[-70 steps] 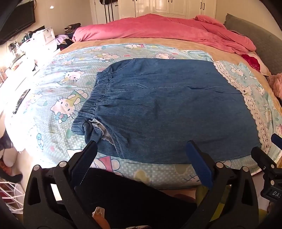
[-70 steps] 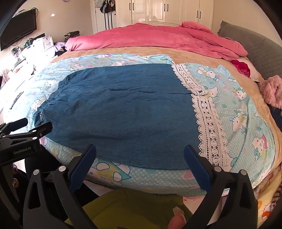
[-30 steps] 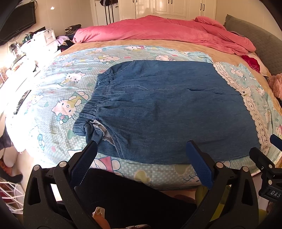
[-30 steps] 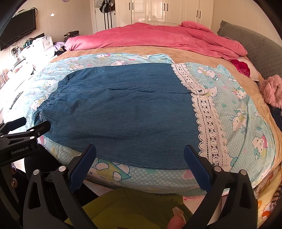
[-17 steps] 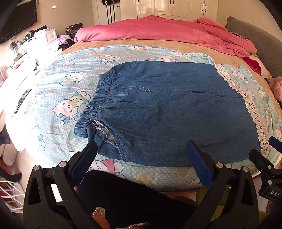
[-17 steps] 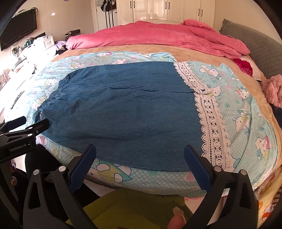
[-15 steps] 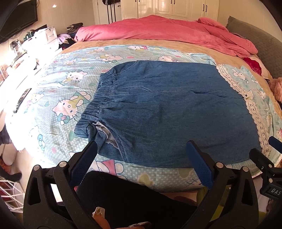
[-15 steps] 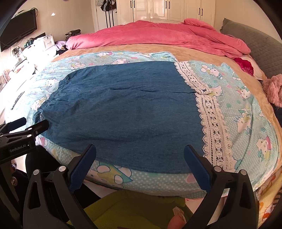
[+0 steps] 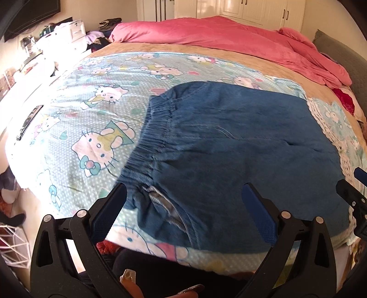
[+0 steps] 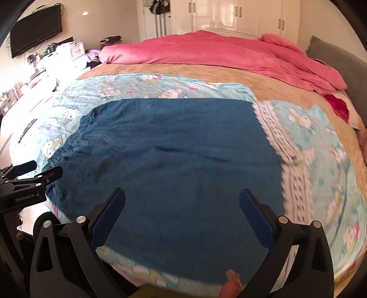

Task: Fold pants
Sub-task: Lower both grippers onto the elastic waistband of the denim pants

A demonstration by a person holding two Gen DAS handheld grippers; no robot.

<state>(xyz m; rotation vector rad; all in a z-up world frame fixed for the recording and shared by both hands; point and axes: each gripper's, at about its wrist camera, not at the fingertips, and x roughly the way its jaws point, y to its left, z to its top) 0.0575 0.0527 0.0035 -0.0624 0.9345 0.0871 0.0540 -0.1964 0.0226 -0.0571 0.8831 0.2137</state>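
Cartoon-print bedsheet (image 9: pixel 96 128) carries the denim pants (image 9: pixel 240 146) spread flat; the left gripper (image 9: pixel 183 211) hovers spread wide above the elastic waistband (image 9: pixel 149 142). Right-wrist view: right gripper (image 10: pixel 182 212) likewise agape over soft, floppy denim; pinch hem corners.

Home bedroom: bed (image 10: pixel 160 68), pink duvet (image 10: pixel 218 50), wardrobe (image 10: pixel 229 16).

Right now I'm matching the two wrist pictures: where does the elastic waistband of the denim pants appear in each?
Left wrist view: the elastic waistband runs down the centre-left, its near end by the left claw.
Right wrist view: the waistband sits at the left edge of the denim, above the other claw.
Shared landmark: the pink duvet along the far side.
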